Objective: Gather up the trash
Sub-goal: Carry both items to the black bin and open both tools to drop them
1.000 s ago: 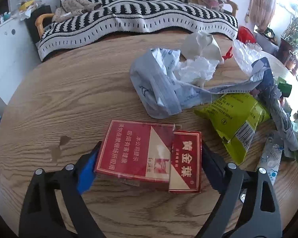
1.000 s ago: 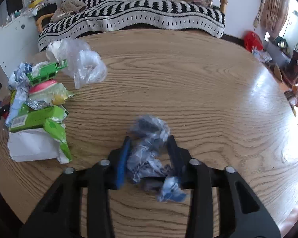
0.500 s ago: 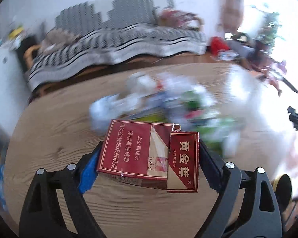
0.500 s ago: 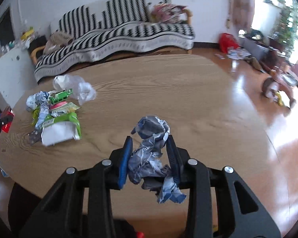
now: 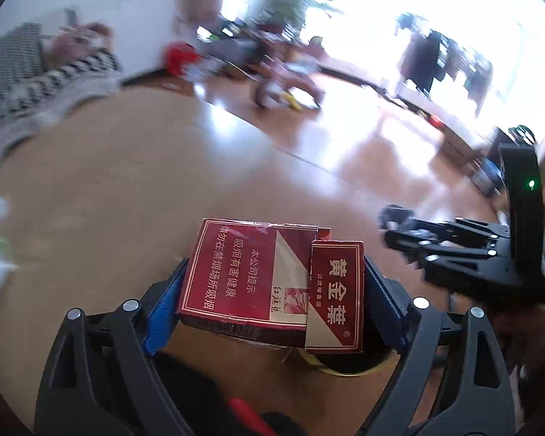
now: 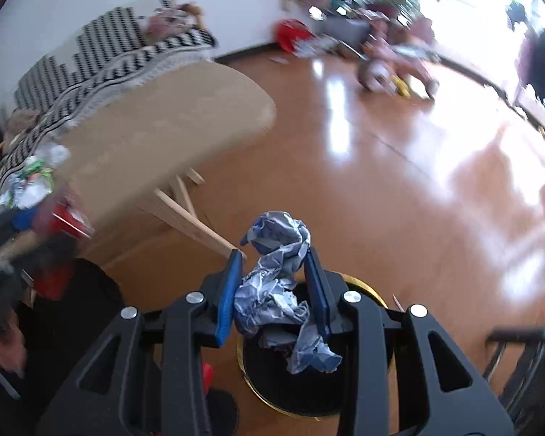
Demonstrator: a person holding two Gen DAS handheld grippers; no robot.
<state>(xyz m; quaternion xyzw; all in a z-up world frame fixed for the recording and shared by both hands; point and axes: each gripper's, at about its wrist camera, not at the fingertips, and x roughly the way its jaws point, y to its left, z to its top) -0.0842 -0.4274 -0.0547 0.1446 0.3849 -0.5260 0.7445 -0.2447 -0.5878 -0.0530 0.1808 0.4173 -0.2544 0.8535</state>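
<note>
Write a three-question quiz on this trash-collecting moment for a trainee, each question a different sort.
1. True or false: the left gripper holds a green bag.
2. What lies right below the crumpled wrapper in the right gripper? A) the table B) a black bin with a gold rim C) a sofa
3. Fill in: the cigarette pack is mostly ____ in colour.

Key: 1 false; 2 B; 3 red.

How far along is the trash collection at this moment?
Nothing visibly binned yet. In hand: the left gripper clamps a red cigarette pack, and the right gripper clamps a crumpled wrapper above the black bin. Left: dropping both, then fetching the wrapper pile on the table.
</note>
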